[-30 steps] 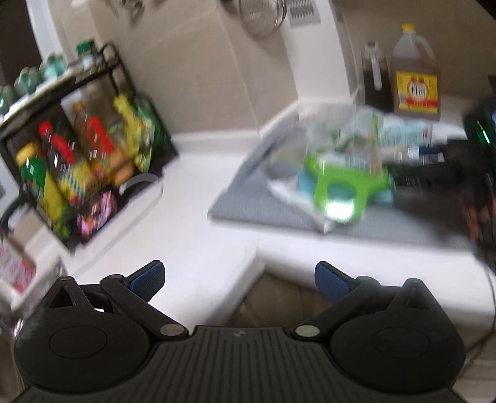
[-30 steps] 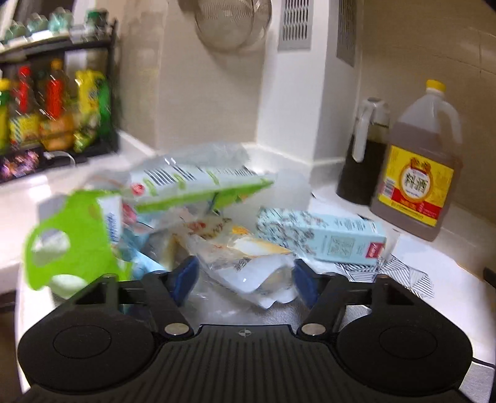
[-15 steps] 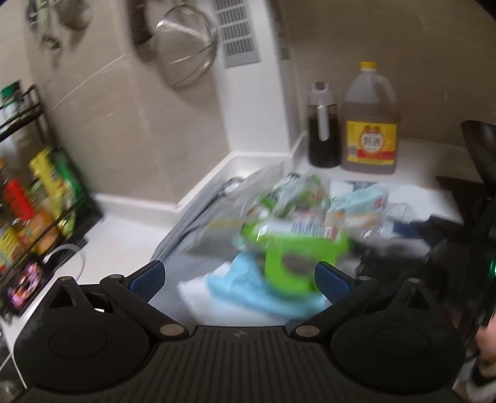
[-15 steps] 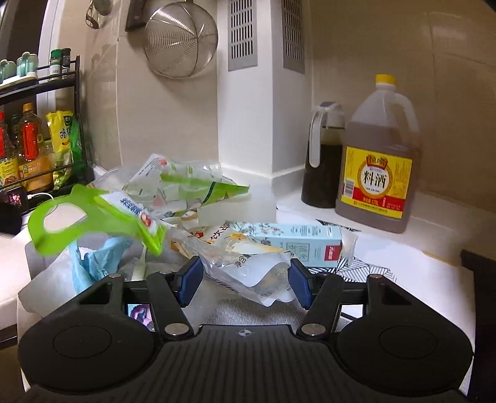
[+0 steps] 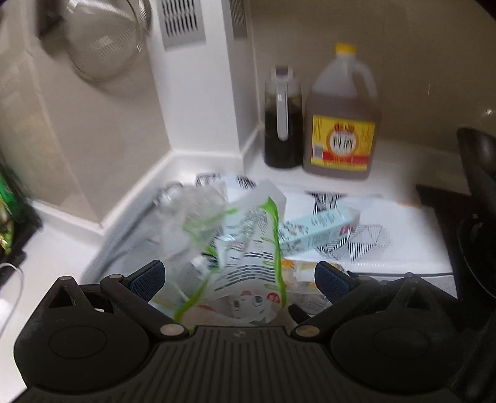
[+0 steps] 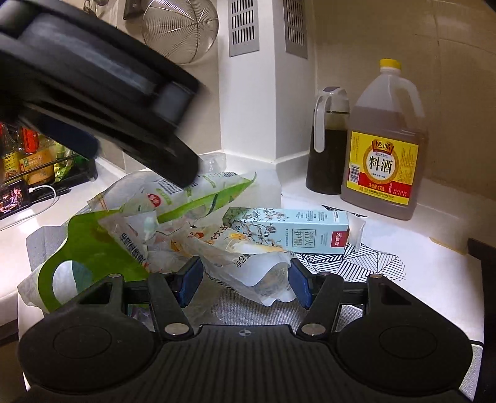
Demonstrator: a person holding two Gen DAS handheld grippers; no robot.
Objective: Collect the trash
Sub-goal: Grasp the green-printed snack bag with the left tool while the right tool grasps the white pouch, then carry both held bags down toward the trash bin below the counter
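A pile of trash lies on a grey mat (image 6: pixel 235 307) in the counter corner. It holds a green-handled bag (image 6: pixel 83 257), a clear wrapper with green stripes (image 6: pixel 198 198), a clear pouch (image 6: pixel 257 263) and a light blue carton (image 6: pixel 297 232). My right gripper (image 6: pixel 244 280) is open, low at the front of the pile, with the pouch lying between its blue pads. My left gripper (image 5: pixel 239 282) is open wide just above the striped wrapper (image 5: pixel 251 248), and the carton (image 5: pixel 316 229) lies beyond it. The left tool's black housing (image 6: pixel 99 93) hangs over the pile's left side.
A large cooking wine jug (image 6: pixel 384 155) and a dark sauce bottle (image 6: pixel 328 142) stand against the back wall. A wire strainer (image 6: pixel 179 28) hangs above. A rack of bottles (image 6: pixel 31 155) and a phone on a cable (image 6: pixel 12 198) sit at the left. A black-and-white patterned sheet (image 6: pixel 365 263) lies at the right.
My left gripper has swung from the rack side over to the pile and now hangs above the striped wrapper, still open. The right gripper has stayed put with the pouch between its pads.
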